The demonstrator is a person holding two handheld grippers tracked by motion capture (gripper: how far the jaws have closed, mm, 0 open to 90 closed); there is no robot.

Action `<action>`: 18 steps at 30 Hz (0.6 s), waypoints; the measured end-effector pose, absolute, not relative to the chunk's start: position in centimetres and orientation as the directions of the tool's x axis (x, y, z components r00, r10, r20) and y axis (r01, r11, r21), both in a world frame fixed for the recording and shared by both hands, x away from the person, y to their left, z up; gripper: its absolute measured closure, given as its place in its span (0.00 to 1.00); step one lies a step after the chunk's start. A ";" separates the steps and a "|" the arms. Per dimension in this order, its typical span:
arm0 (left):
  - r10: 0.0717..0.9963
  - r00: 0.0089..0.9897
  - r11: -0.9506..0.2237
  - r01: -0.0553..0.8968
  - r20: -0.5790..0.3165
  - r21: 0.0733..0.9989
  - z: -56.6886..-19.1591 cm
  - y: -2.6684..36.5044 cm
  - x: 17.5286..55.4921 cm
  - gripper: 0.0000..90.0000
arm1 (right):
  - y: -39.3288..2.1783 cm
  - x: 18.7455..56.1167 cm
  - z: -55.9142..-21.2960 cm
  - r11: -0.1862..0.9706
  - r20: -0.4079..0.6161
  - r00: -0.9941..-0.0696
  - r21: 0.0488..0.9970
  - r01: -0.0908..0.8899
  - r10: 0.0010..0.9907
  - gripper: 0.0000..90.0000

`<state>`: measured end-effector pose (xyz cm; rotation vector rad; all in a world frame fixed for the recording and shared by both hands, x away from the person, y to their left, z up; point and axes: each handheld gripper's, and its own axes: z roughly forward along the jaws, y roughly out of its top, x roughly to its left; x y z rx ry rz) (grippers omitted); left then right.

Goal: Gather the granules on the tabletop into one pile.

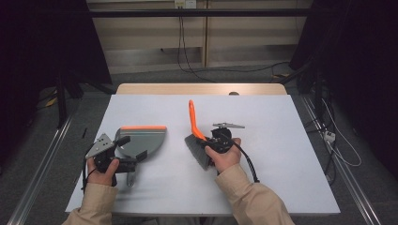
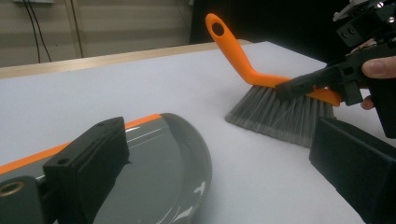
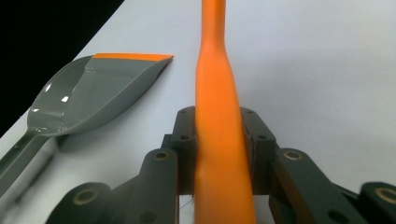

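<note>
Right hand-held gripper [image 1: 212,140]: jaws pinched on the orange handle of the brush [image 1: 196,136], one pad on each side, as its own view shows [image 3: 219,154]. Bristles rest on the desk [image 1: 281,154]; the handle rises away from the person, tilted up and back.

Left hand-held gripper [image 1: 133,157]: at the near end of the dustpan [image 1: 141,140], by its handle. In its own view the jaws stand spread, with the pan's grey bowl [image 2: 159,168] between and below them; no pad is seen pressing on it.

Key relation: the dustpan lies to the left of the brush, apart from it, with bare desk between. The pan's orange lip [image 1: 143,127] sits on its far edge, facing away from the person, not toward the bristles. The brush head's long axis runs roughly along the near-far line.

Judgement: any sweep into the pan needs the lip turned toward the brush, or the brush carried round to the far side. The left hand is nearer the pan; the right already has the brush.
</note>
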<state>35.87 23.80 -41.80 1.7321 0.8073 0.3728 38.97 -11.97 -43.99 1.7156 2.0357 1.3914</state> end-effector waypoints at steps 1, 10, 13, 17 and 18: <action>0.682 0.715 -0.132 0.325 -0.152 0.937 -41.8 23.8 35.9 0.05 | -12.0 39.0 -44.0 -0.076 0.434 -0.341 0.703 0.707 0.834 0.79; 0.683 0.715 -0.129 0.324 -0.153 0.937 -41.7 23.8 35.8 0.05 | -13.3 38.3 -44.1 -0.101 0.443 -0.316 0.697 0.710 0.839 0.79; 0.683 0.716 -0.135 0.324 -0.149 0.936 -41.7 23.8 35.8 0.05 | -13.6 38.1 -44.1 -0.113 0.452 -0.306 0.691 0.714 0.838 0.79; 0.683 0.716 -0.137 0.323 -0.147 0.936 -41.8 23.8 35.8 0.05 | -13.9 37.9 -44.1 -0.116 0.455 -0.306 0.692 0.713 0.836 0.79; 0.683 0.716 -0.140 0.322 -0.144 0.936 -41.8 23.7 35.8 0.05 | -14.1 37.8 -44.0 -0.119 0.457 -0.302 0.689 0.715 0.837 0.79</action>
